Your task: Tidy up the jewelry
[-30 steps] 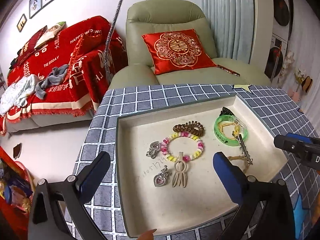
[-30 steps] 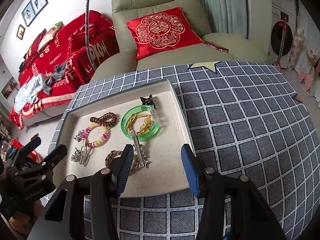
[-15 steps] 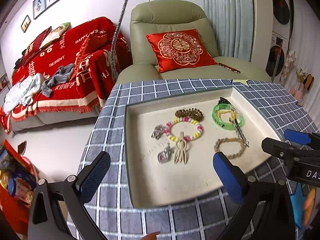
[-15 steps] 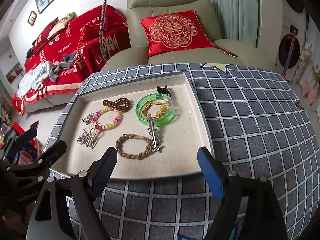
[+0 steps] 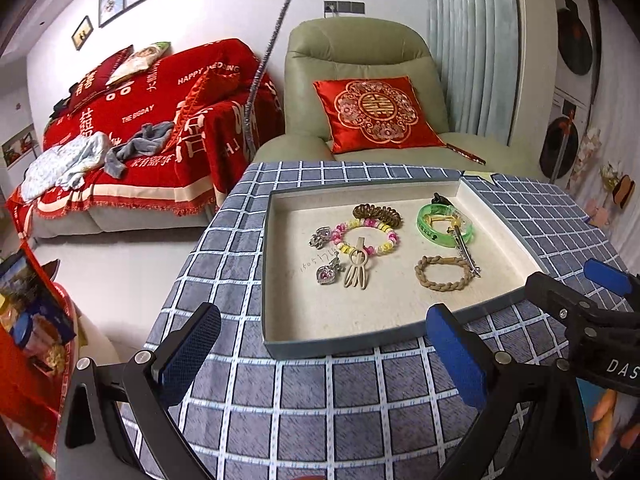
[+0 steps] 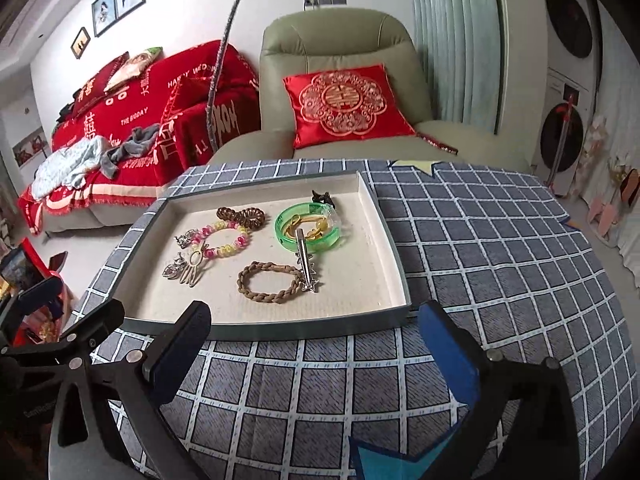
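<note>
Both tools have pulled back from the tray (image 6: 280,326); left tool (image 5: 320,352) and right tool (image 6: 316,344) hang released, empty, over the checked desk (image 6: 500,264).

Faint handwriting (image 5: 318,262) on the tray (image 5: 280,344) floor is staying too small to read. The black claw clip (image 6: 322,197) is hiding partly behind the green bangle (image 6: 308,227). The right gripper (image 5: 608,280) is getting cut off by the picture's edge.
</note>
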The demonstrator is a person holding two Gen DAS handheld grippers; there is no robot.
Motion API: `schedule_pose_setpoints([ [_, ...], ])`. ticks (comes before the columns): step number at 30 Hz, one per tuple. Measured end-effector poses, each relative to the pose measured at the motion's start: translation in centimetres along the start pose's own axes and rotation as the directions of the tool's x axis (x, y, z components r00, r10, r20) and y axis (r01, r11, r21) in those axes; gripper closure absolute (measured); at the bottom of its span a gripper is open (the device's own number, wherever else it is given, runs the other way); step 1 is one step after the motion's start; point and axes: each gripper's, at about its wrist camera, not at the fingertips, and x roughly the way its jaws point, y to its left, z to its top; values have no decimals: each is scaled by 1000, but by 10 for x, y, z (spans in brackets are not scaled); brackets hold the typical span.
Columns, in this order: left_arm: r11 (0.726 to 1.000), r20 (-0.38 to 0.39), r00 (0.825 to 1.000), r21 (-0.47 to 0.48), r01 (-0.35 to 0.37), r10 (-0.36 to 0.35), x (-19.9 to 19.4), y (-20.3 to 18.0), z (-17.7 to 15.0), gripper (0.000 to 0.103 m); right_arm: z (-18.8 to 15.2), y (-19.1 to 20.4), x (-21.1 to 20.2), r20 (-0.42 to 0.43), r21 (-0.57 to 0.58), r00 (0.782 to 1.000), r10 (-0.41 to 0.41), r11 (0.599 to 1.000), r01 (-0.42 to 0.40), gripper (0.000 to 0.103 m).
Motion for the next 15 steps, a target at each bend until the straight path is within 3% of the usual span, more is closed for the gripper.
schedule_pose_setpoints([
  [15, 999, 7, 999, -27, -36, 36, -16, 7, -14, 0, -15, 7, -21, 43, -52, 998, -39, 998, 41, 0],
])
